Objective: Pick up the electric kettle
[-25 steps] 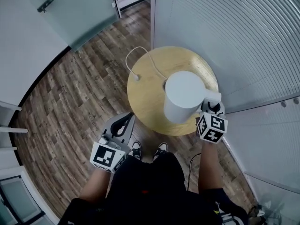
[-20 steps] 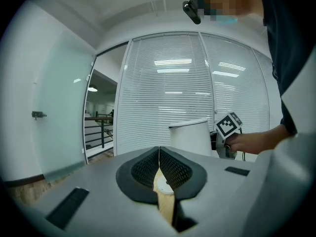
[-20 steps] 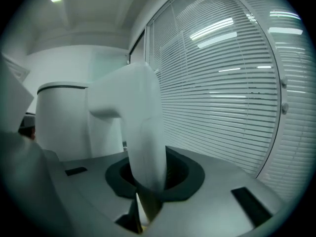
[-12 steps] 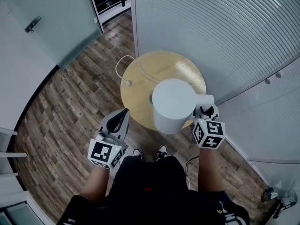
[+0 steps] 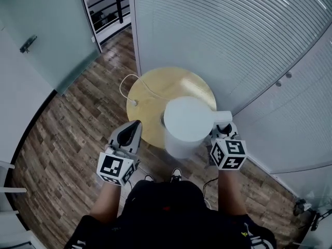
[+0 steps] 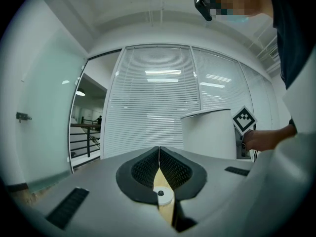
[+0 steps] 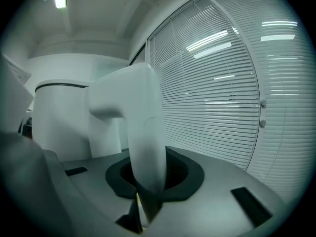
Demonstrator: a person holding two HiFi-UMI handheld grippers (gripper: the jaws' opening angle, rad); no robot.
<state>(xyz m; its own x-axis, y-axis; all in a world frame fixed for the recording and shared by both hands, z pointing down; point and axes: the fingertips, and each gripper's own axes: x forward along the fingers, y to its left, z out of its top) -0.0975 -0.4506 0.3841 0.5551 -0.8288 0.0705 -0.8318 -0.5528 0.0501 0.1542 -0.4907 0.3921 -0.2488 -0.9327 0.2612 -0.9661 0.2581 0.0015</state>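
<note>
The white electric kettle hangs in the air over the near edge of the round wooden table. My right gripper is shut on the kettle's handle, which fills the gap between its dark pads in the right gripper view, with the kettle's body to the left. My left gripper is to the left of the kettle, apart from it, shut with nothing between its pads. From the left gripper view, the kettle stands to the right.
A white cord loops over the table's left side and ends in a plug. A curved wall of white blinds stands right behind the table. Wood floor lies to the left, a glass door beyond.
The kettle has risen off the table and come nearer to me, carried by the right gripper. The left gripper has risen a little, still shut.
</note>
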